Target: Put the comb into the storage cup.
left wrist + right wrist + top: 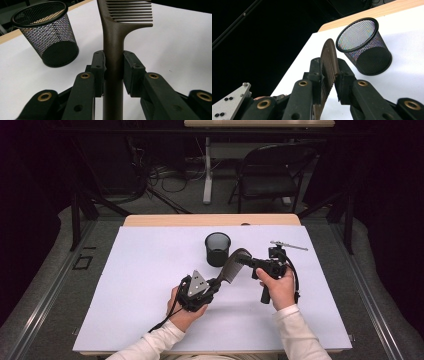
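Observation:
A dark brown comb (232,265) is held above the white table between both grippers. My left gripper (218,282) is shut on its handle; in the left gripper view the pads clamp the handle (113,37) from both sides, teeth pointing away to the right. My right gripper (248,261) comes in from the right onto the toothed head. In the right gripper view the comb (329,65) stands edge-on between the jaws, with both pads against it. A black mesh cup (218,249) stands upright just behind the comb.
A white sheet (150,285) covers the wooden table. A thin metal tool (289,245) lies at the back right. A folding chair (272,175) and cables are on the floor beyond the table's far edge. The mesh cup (47,35) (364,47) looks empty.

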The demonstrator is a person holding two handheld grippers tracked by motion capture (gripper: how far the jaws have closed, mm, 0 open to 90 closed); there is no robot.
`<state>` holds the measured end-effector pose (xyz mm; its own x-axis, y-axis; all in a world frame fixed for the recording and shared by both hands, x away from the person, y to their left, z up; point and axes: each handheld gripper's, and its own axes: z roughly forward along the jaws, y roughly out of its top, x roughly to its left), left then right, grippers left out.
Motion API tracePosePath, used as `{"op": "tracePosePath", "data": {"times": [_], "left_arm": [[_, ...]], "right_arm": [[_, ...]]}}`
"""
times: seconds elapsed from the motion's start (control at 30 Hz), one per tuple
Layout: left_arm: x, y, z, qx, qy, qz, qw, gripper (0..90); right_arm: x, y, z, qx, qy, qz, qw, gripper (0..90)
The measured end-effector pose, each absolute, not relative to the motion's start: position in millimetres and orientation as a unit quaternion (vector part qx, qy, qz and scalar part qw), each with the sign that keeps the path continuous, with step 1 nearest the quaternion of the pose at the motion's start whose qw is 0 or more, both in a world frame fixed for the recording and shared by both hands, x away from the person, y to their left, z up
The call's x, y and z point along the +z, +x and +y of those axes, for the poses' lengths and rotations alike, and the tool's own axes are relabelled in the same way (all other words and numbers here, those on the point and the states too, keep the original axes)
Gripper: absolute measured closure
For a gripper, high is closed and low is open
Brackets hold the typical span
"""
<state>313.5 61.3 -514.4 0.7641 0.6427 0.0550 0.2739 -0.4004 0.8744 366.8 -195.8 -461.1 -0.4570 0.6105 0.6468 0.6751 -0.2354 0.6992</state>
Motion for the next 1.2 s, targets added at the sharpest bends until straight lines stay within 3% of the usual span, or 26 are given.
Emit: {"op": "tracePosePath", "data": {"times": [1.2], "left_arm": [[-516.8,313.4,60.1,0.194,0.814,0.283,0.469,72.4]], "right_arm": [[-463.9,367.2,-196.1,-0.593,-0.523,-0.61,0.053,86.7]]}}
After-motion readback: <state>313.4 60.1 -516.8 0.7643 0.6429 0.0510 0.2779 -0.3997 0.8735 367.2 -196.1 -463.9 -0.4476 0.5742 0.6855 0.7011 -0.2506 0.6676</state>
